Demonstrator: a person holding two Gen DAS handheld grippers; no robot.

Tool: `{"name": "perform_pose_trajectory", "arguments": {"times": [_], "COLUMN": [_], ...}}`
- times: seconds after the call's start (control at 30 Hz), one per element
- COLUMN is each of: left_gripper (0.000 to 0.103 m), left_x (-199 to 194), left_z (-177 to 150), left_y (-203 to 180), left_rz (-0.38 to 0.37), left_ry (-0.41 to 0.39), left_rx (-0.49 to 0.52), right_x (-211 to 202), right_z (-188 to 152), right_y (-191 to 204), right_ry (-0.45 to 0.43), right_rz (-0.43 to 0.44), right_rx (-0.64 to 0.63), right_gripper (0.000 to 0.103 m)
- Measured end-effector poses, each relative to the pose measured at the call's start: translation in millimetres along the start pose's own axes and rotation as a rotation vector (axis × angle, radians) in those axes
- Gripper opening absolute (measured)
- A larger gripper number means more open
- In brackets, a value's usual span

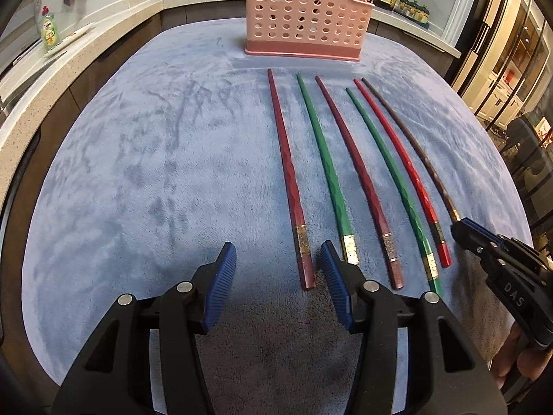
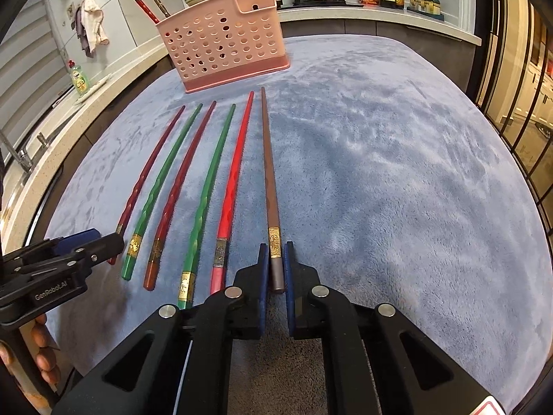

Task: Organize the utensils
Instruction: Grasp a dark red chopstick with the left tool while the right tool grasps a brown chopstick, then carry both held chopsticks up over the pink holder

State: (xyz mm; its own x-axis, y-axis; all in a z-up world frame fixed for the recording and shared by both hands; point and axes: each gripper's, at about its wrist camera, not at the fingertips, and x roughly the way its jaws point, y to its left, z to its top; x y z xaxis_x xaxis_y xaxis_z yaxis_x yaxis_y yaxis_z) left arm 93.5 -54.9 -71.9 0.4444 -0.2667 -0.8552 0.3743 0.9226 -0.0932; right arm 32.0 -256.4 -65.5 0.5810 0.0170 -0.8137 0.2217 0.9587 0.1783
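Jaws of right gripper (image 2: 275, 269) clamp brown chopstick (image 2: 270, 186) on cloth (image 2: 397, 173).

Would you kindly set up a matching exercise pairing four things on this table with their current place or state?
Things:
1. brown chopstick
2. left hand-held gripper
3. pink holder
4. bright red chopstick

States:
A. open, holding nothing
B. standing at the far end of the blue cloth
C. thick end between the right hand-held gripper fingers
D. lying flat, next to the brown one

Pairs: 1-C, 2-A, 3-B, 4-D
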Motion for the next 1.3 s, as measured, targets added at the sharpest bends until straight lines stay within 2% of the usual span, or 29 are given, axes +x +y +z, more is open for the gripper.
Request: {"name": "perform_pose_trajectory", "arguments": {"times": [0.17, 0.23, 0.4, 0.47, 0.9, 1.3], "left_gripper": [0.047, 0.041, 0.012, 0.007, 0.007, 0.007], "left_x": [3, 4, 3, 2, -29, -94], "left_z": [1, 1, 3, 3, 9, 39], "left_y": [-2, -2, 5, 9, 17, 30], "left_rz": [0.016, 0.019, 0.007, -0.003, -0.044, -0.069], "left_ry": [-0.003, -0.001, 0.01, 0.013, -0.035, -0.18], "left_rx": [0.007, 0.009, 0.001, -0.003, -0.028, -0.074], "right_x": [0, 0, -1, -1, -34, -105], "right_z": [-1, -1, -1, -1, 8, 60], "right_y": [-1, -1, 0, -1, -9, -16], "right_ry": [-0.001, -0.002, -0.001, -0.001, -0.051, -0.235], "right_rz": [0.001, 0.003, 0.004, 0.003, 0.013, 0.045], "right_rx": [0.0, 0.001, 0.004, 0.005, 0.028, 0.06], "right_gripper": [0.007, 0.007, 0.007, 0.007, 0.007, 0.007]}}
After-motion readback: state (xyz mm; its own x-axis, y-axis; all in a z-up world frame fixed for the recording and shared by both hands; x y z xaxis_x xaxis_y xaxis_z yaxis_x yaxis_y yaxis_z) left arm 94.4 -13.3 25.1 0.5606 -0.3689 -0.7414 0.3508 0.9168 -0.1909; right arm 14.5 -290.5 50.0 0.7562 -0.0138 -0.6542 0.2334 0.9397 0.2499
